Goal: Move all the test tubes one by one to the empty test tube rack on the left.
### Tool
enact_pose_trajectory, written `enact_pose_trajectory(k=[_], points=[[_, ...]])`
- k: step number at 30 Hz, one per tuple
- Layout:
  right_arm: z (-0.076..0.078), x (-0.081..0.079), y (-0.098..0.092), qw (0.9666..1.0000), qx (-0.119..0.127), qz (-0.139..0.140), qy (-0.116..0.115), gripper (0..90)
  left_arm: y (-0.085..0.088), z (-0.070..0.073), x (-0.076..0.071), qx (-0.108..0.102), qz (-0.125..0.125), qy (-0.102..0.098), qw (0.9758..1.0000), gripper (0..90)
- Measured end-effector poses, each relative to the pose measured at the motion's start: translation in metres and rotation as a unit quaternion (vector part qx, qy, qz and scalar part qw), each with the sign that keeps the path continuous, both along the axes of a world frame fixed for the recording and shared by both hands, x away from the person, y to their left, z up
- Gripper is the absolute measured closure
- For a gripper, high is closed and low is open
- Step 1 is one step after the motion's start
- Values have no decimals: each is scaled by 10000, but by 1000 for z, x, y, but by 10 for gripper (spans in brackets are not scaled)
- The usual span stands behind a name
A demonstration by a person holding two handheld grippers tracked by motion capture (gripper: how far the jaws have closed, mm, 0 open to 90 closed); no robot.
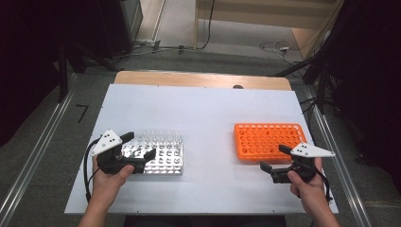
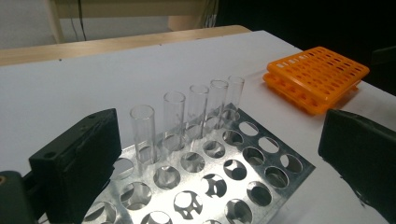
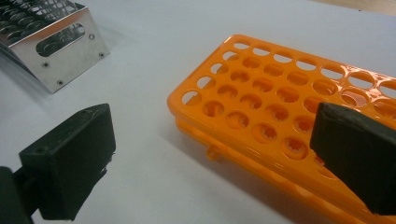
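My left gripper (image 1: 138,145) hovers over the metal rack (image 1: 163,158) on the white desk (image 1: 203,113), fingers wide and empty near its row of glass tubes (image 2: 173,116), while my right gripper (image 1: 275,157), fingers wide too, seems just beside the orange rack (image 1: 267,139).

Each black gripper (image 1: 138,145) carries a grey three-cornered plate and a trailing black cable.

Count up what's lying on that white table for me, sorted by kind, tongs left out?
Clear glass tubes: 6, standing in a row along the far edge of the metal rack
Metal rack: 1
Orange rack: 1, with no tubes in it
Total: 8
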State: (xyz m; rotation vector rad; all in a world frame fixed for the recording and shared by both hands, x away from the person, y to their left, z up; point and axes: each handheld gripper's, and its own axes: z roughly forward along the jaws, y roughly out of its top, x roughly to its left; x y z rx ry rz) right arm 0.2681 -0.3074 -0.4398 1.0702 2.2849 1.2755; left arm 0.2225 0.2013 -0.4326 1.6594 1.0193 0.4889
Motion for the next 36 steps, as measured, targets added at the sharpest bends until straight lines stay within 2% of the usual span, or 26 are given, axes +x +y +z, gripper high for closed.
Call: enact_pose_trajectory(k=[7, 16, 19, 22, 24, 28, 36], points=[[-2, 1, -6, 10000, 68, -11, -56, 0, 1, -2, -13, 34, -35, -60, 10000, 0], [-5, 2, -22, 9995, 280, -14, -176, 0, 14, -6, -26, 46, 52, -120, 9999, 0], [-7, 3, -28, 9993, 315, 4, -205, 0, 18, -8, -29, 46, 12, -135, 9999, 0], [-8, 3, -33, 9990, 380, -49, -219, 0, 20, -10, -30, 32, 8, -150, 9999, 0], [-9, 4, -36, 9990, 385, -82, -222, 0, 25, -10, -29, -54, 11, -190, 9998, 0], [-13, 5, -39, 9992, 307, -148, -198, 0, 31, -11, -29, -67, -29, -283, 9996, 0], [-16, 5, -44, 9992, 250, -229, -226, 0, 32, -16, -25, -193, -88, -258, 9994, 0]])
